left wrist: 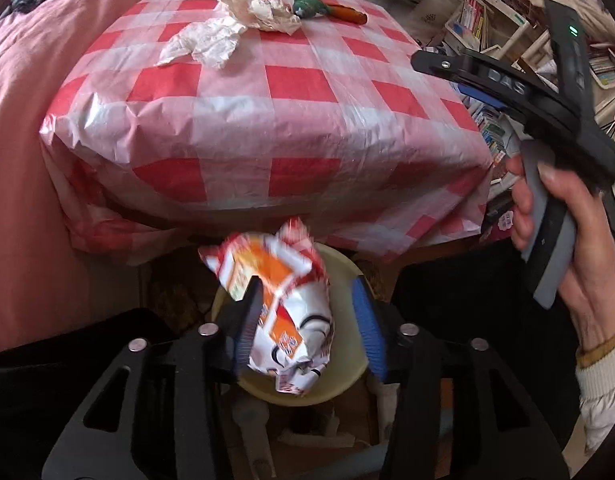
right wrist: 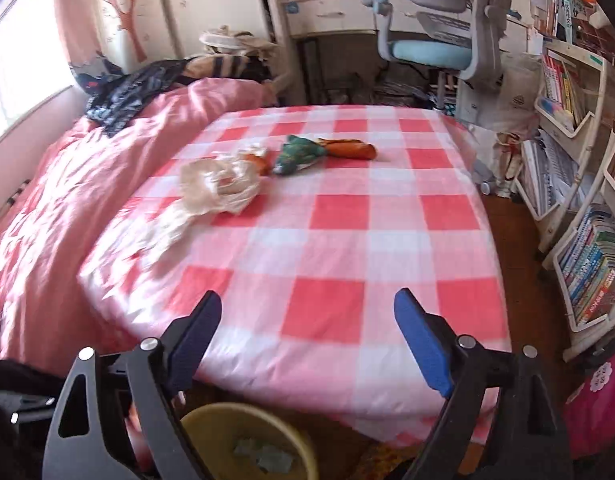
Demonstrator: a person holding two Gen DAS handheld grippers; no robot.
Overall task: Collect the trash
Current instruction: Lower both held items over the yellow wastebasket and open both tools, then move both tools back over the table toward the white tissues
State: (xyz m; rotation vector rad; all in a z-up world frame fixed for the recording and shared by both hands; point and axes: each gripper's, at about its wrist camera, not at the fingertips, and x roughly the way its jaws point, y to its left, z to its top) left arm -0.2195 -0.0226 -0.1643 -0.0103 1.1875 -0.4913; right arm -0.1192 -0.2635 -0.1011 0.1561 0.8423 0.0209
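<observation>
At the lower centre of the left wrist view, the left gripper [left wrist: 307, 316] hangs over the yellow bin [left wrist: 343, 264], fingers apart, with the crumpled snack wrapper [left wrist: 281, 300] blurred between them, touching the left finger only. Above, the checked table [left wrist: 291, 120] keeps crumpled papers [left wrist: 227, 28] at its far edge. In the right wrist view, the right gripper [right wrist: 307, 340] gapes empty over the table's bare near edge.
</observation>
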